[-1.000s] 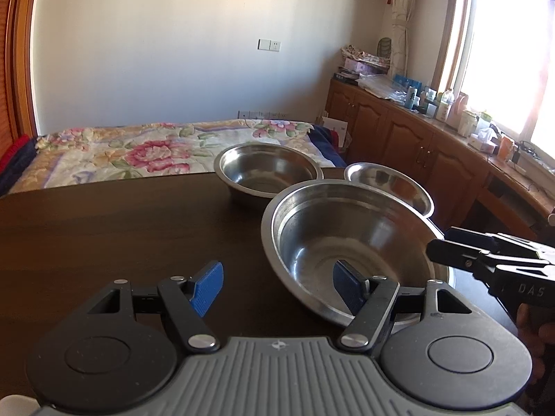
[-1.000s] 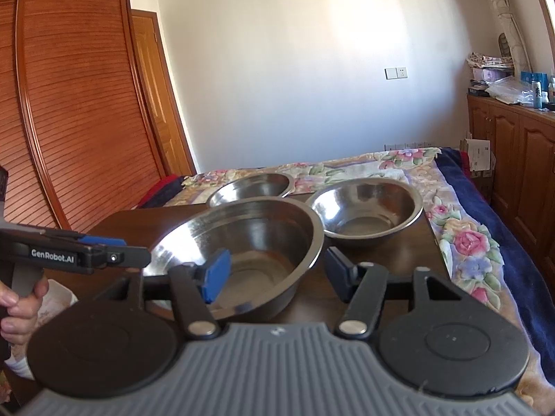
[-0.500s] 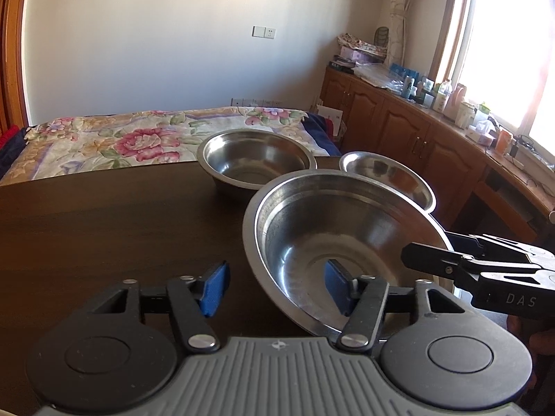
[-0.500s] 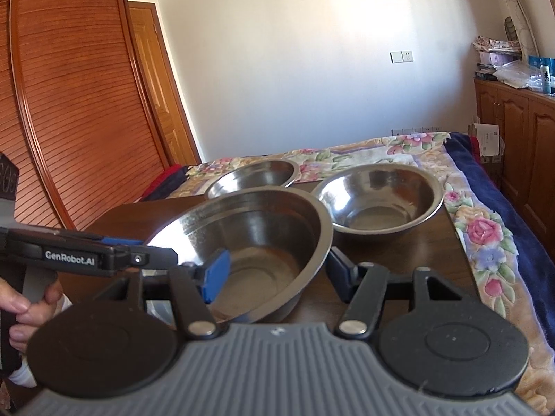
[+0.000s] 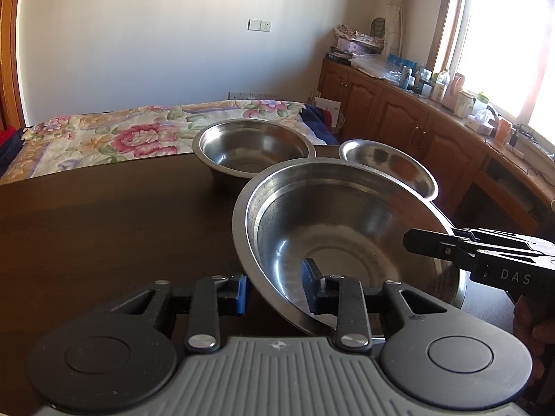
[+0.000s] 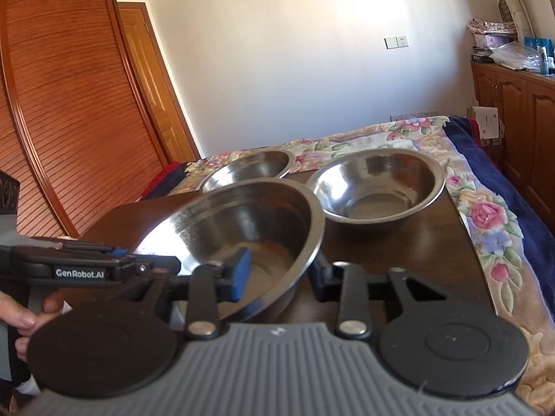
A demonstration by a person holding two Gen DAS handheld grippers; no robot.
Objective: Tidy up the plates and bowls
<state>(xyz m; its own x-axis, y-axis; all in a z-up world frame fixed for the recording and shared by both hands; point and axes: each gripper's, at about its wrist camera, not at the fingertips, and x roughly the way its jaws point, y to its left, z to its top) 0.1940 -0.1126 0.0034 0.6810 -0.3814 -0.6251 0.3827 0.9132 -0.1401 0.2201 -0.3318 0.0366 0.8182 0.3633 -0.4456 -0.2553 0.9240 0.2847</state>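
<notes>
Closest to both cameras, a large steel bowl [image 5: 347, 239] is seen tilted on a dark wooden table [image 5: 104, 235], its near rim caught between the blue pads of two hand-held grippers. The left gripper [image 5: 274, 289] is narrowed onto the rim's left-hand edge, one pad outside the wall and one inside. The right gripper [image 6: 281, 272] is placed likewise on the opposite edge, its left pad inside the bowl and its right pad outside; whether either pair of pads is fully pressed against the metal cannot be told, but each appears clamped on the rim. In the left wrist view the right gripper is seen coming in from the right side.

Being thin polished steel, the bowl is judged to be light and stiff but slippery, so the rolled rim is the sensible place to be pinched; a slide out of the pads is the likely risk when it is lifted.

Farther back, a medium steel bowl [image 5: 253, 149] is seen standing upright near the table's far edge, and a shallow steel bowl [image 5: 388, 166] just beside it at the far right corner. Both lie well beyond the grippers. Beyond the table, a floral bedspread [image 5: 104, 135] is visible.
</notes>
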